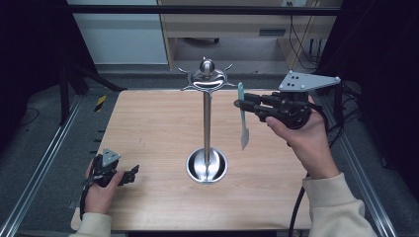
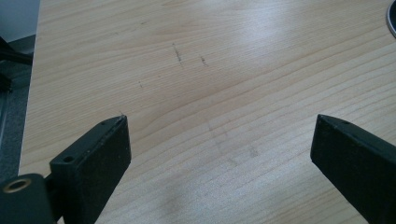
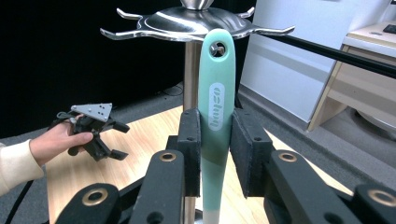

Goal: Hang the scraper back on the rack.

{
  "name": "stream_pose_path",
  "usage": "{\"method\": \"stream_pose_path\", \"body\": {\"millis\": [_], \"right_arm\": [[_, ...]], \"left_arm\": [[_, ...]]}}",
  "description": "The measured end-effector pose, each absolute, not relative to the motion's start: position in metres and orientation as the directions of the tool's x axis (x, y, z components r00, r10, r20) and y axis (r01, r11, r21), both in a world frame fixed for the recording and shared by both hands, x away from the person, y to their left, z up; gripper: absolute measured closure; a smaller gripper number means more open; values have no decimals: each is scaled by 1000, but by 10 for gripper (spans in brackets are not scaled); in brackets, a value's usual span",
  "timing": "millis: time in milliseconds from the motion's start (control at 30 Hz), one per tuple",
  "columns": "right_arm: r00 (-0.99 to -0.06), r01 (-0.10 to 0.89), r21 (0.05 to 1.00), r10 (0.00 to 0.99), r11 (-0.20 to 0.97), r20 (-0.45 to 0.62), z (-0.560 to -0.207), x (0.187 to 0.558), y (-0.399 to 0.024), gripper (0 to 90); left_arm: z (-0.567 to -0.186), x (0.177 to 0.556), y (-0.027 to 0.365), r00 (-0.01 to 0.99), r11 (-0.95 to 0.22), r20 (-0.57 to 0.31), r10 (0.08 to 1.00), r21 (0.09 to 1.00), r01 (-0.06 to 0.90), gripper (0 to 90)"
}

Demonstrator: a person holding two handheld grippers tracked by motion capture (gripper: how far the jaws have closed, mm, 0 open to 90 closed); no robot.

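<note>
Hand-held gripper [image 3: 215, 154] around mint utensil handle [image 3: 215, 93]

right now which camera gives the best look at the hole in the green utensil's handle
The right gripper view: the hanging hole faces the camera, just below the rack's hooks. The high view shows the green utensil small and edge-on, its hole too small to make out.

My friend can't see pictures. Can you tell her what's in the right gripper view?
The right hand-held gripper is shut on the mint-green handle of a kitchen tool, holding it upright so the hole at its top sits just below the hooks of a shiny metal rack. Farther off, a person's hand holds the left hand-held gripper above the wooden table.
</note>
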State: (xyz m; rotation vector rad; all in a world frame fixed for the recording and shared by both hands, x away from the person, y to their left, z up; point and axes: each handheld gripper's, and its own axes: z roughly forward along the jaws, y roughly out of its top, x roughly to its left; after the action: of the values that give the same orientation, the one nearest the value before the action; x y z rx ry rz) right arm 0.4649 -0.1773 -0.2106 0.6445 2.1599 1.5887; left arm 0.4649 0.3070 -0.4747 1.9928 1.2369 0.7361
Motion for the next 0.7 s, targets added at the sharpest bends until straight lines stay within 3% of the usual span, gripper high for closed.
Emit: {"method": "stream_pose_path", "body": {"millis": [700], "right_arm": [[-825, 154, 951, 565, 270, -27, -210, 469, -174, 744]], "left_arm": [[-474, 465, 307, 391, -326, 114, 913, 781, 533, 48]]}}
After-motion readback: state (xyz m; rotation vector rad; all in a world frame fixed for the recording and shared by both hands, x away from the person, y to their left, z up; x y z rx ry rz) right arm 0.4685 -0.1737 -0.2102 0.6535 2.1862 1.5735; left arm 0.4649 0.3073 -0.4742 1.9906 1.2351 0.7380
